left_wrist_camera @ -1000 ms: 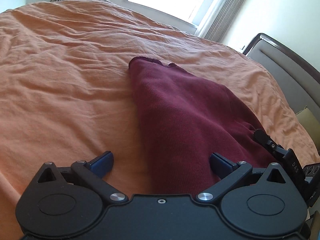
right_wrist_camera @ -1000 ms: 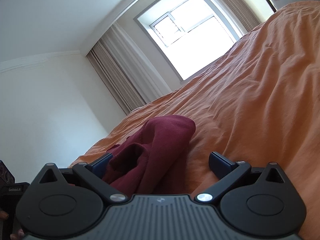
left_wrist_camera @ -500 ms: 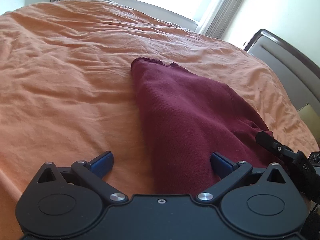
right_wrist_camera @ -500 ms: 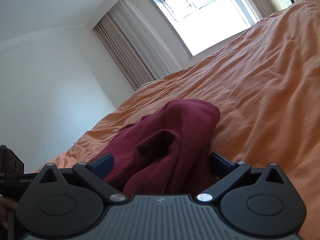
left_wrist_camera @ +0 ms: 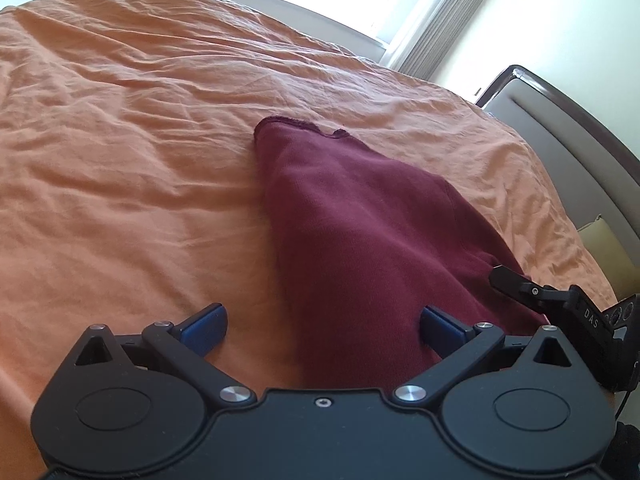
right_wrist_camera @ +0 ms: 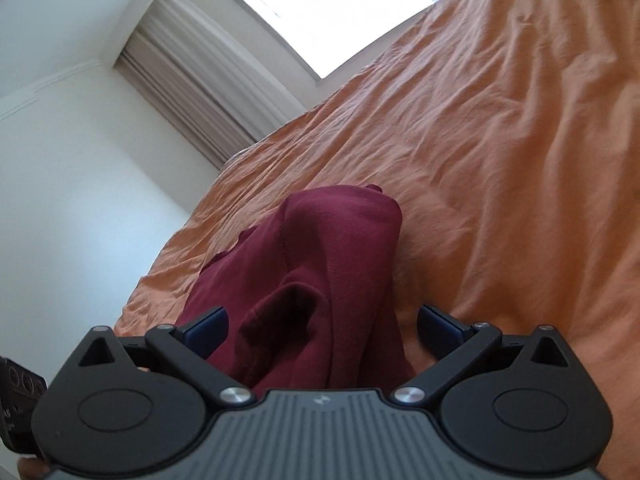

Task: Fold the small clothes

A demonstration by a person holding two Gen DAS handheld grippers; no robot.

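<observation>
A dark red knit garment (left_wrist_camera: pixel 360 232) lies bunched lengthwise on the orange bedsheet (left_wrist_camera: pixel 120 160). My left gripper (left_wrist_camera: pixel 324 326) is open, low over the garment's near end, with the cloth's left edge running between the blue fingertips (left_wrist_camera: pixel 206 322). In the right wrist view the same garment (right_wrist_camera: pixel 320 272) lies folded and rumpled, and my right gripper (right_wrist_camera: pixel 322 326) is open with the cloth's near end between its spread fingers. Part of the right gripper (left_wrist_camera: pixel 560 304) shows at the left wrist view's right edge.
The orange bedsheet (right_wrist_camera: pixel 500 160) covers the whole bed. A grey headboard (left_wrist_camera: pixel 560 132) stands at the right, with a yellowish pillow edge (left_wrist_camera: pixel 604 252) below it. A bright window (right_wrist_camera: pixel 328 12) and curtains (right_wrist_camera: pixel 208 92) lie beyond the bed.
My right gripper has swung down and in over the garment, so the cloth now lies between its fingers. My left gripper has barely moved. Both stay open.
</observation>
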